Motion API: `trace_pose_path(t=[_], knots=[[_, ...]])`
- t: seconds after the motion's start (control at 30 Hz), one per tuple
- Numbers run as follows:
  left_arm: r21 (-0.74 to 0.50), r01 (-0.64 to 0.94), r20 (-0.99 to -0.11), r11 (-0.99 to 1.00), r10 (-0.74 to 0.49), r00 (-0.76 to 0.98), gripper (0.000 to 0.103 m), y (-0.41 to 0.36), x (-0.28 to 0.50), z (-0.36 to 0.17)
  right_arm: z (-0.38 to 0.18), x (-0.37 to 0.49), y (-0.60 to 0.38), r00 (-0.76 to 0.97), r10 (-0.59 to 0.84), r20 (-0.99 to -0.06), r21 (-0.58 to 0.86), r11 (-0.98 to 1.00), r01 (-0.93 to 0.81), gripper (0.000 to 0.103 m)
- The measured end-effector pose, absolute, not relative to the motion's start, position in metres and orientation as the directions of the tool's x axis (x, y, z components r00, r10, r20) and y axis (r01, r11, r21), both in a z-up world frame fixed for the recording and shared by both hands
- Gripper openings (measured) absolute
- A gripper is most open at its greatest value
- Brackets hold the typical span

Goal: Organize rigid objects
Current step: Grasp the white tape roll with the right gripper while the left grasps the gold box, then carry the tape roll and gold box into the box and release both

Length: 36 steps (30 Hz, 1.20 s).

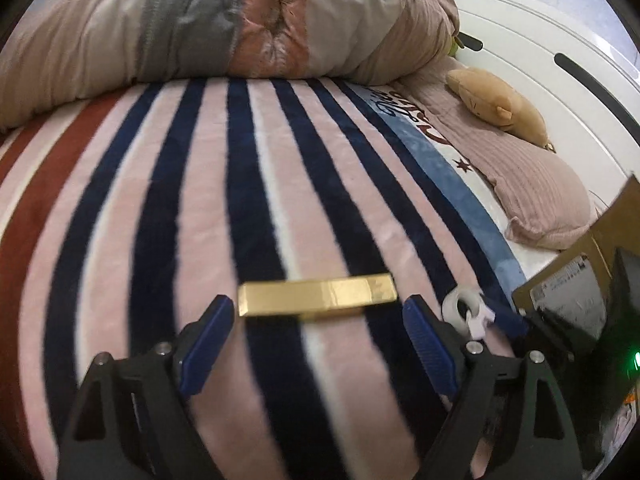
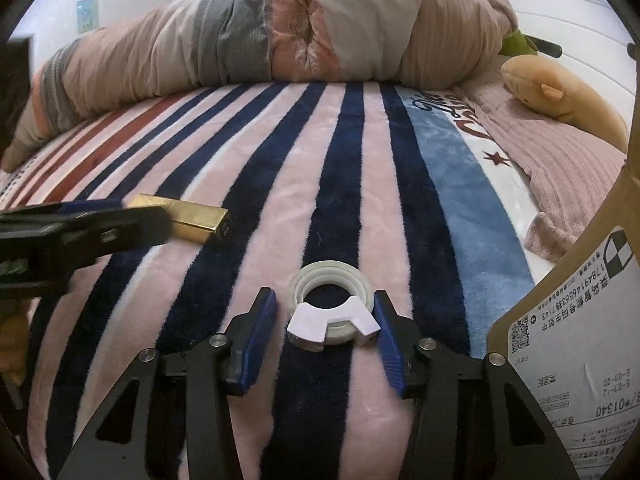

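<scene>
A bed fills both views, covered by a fleecy striped blanket (image 2: 280,184) in pink, navy and white, with rust-red stripes at the far left and a pale blue band at the right that carries cursive lettering too cut off to read. A rolled quilt (image 2: 280,32) in beige, grey and salmon lies across the far side. At the far right a tan plush toy (image 1: 496,106) rests on a ribbed pink pillow (image 1: 536,184), against a white headboard (image 1: 532,36).

A gold box (image 1: 318,294), long and slim, lies flat on the blanket with its long axis running left to right, crossing the stripes. It sits just beyond the left gripper (image 1: 318,336), whose blue pads stand wide apart with nothing between them.

A tape roll (image 2: 330,312), clear with a white cutter clip facing the camera, lies flat with its hole facing up, right of the gold box. It sits between the fingers of the right gripper (image 2: 326,332): the right pad appears to touch the clip, while the left pad stands clear.

At the near right is a cardboard box (image 2: 600,264) bearing a shipping label (image 2: 576,344), seen upside down, with a QR code, Chinese text and "0340".
</scene>
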<state>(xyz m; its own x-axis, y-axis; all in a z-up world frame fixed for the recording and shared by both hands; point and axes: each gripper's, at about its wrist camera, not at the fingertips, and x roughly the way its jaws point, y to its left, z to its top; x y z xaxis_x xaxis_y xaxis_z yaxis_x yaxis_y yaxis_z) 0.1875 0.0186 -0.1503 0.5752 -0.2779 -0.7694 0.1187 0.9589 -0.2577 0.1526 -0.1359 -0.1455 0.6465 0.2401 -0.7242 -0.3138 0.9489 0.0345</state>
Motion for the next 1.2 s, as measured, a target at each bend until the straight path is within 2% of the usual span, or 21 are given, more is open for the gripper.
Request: trace_pose_path(t=[0.2, 0.33, 0.4, 0.5, 0.57, 0.67, 0.9, 1.2], knots=[[-0.216, 0.093, -0.788, 0.972, -0.23, 0.571, 0.096, 0.005, 0.2, -0.16, -0.146, 0.155, -0.136, 0.644, 0.242, -0.725, 0.038, 0.949, -0.314, 0.045], [-0.2, 0.083, -0.789, 0.976, -0.211, 0.578, 0.095, 0.004, 0.199, -0.162, -0.146, 0.155, -0.136, 0.644, 0.241, -0.726, 0.037, 0.949, -0.314, 0.045], [-0.159, 0.075, -0.796, 0.984, -0.173, 0.58, 0.089, 0.002, 0.199, -0.163, -0.146, 0.155, -0.136, 0.644, 0.242, -0.726, 0.037, 0.949, -0.314, 0.045], [-0.139, 0.085, -0.798, 0.987, -0.162, 0.581, 0.089, 0.0, 0.196, -0.162, -0.145, 0.155, -0.136, 0.646, 0.244, -0.723, 0.039, 0.948, -0.315, 0.044], [-0.136, 0.093, -0.796, 0.986, -0.165, 0.582, 0.089, 0.0, 0.193, -0.16, -0.143, 0.153, -0.137, 0.652, 0.259, -0.712, 0.047, 0.945, -0.324, 0.037], [-0.123, 0.102, -0.791, 0.987, -0.16, 0.59, 0.089, 0.003, 0.183, -0.155, -0.136, 0.149, -0.137, 0.656, 0.289, -0.697, 0.061, 0.936, -0.347, 0.037], [-0.068, 0.101, -0.756, 0.993, -0.117, 0.644, 0.089, 0.02, 0.135, -0.123, -0.116, 0.124, -0.129, 0.664, 0.35, -0.66, 0.064, 0.908, -0.415, 0.037], [-0.034, 0.14, -0.641, 0.99, -0.129, 0.757, 0.089, 0.03, 0.05, -0.045, -0.054, 0.054, -0.122, 0.667, 0.477, -0.572, 0.042, 0.829, -0.557, 0.037]])
